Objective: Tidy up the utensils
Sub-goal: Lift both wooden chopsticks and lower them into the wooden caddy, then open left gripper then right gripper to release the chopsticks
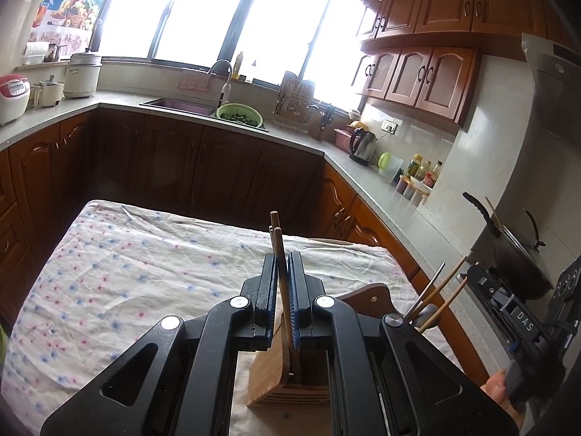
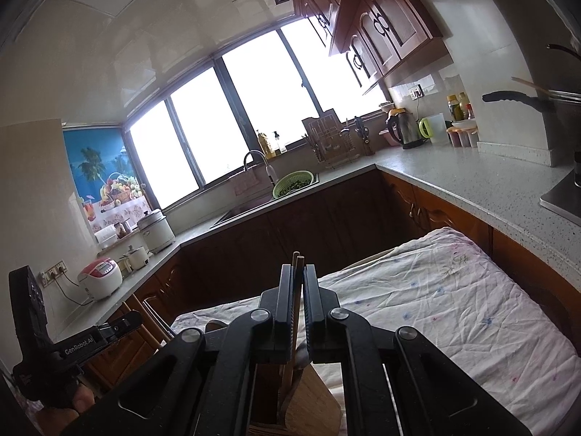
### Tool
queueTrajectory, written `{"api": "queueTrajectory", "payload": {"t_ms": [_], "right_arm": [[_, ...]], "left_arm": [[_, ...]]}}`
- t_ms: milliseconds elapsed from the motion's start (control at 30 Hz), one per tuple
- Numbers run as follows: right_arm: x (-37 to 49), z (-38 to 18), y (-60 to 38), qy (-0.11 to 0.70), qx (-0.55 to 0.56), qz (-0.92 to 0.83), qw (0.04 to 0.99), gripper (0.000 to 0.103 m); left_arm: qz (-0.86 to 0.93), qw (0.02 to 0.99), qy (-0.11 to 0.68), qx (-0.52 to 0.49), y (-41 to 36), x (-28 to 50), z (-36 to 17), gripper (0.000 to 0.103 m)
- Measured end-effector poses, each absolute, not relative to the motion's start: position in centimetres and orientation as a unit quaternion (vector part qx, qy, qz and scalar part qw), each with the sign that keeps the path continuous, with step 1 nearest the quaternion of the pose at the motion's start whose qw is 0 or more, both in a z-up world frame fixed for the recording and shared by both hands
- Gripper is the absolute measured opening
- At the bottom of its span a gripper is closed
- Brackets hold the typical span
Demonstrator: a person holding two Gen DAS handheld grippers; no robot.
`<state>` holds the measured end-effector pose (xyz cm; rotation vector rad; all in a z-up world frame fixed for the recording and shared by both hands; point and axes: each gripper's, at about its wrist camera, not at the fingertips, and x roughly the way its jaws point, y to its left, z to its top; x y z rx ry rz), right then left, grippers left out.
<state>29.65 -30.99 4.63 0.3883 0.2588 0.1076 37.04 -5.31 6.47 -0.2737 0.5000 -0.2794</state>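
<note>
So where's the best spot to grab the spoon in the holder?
Probably the thin handle of the spoon, near its top, coming from above. It leans out of the holder with its bowl low among other sticks, so only the handle is free.

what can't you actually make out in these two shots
- Left wrist view: the lower ends of the chopsticks inside the wooden holder are hidden by its walls and the left tongs.
- Right wrist view: the holder's base is cut off by the bottom edge and covered by the right tongs.
- Both views: outside the windows is blown out white.
- Left wrist view: the bottle labels are too small to read.
</note>
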Motion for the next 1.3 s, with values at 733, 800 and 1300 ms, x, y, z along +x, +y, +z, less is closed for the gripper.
{"api": "queueTrajectory", "payload": {"t_ms": [733, 800, 1300], "right_arm": [[30.2, 4.6, -31.1, 0.159, 0.193, 0.055, 0.967, 0.023], [30.1, 4.5, -31.3, 0.159, 0.199, 0.056, 0.966, 0.035], [28.2, 4.2, -30.9, 0.153, 0.200, 0.073, 0.965, 0.089]], "left_arm": [[-0.132, 0.947, 0.266, -0.125, -5.4, 37.2, 6.2, 0.024], [-0.128, 0.947, 0.266, -0.124, -5.3, 37.1, 6.1, 0.037], [-0.098, 0.954, 0.264, -0.105, -4.2, 34.7, 5.2, 0.092]]}}
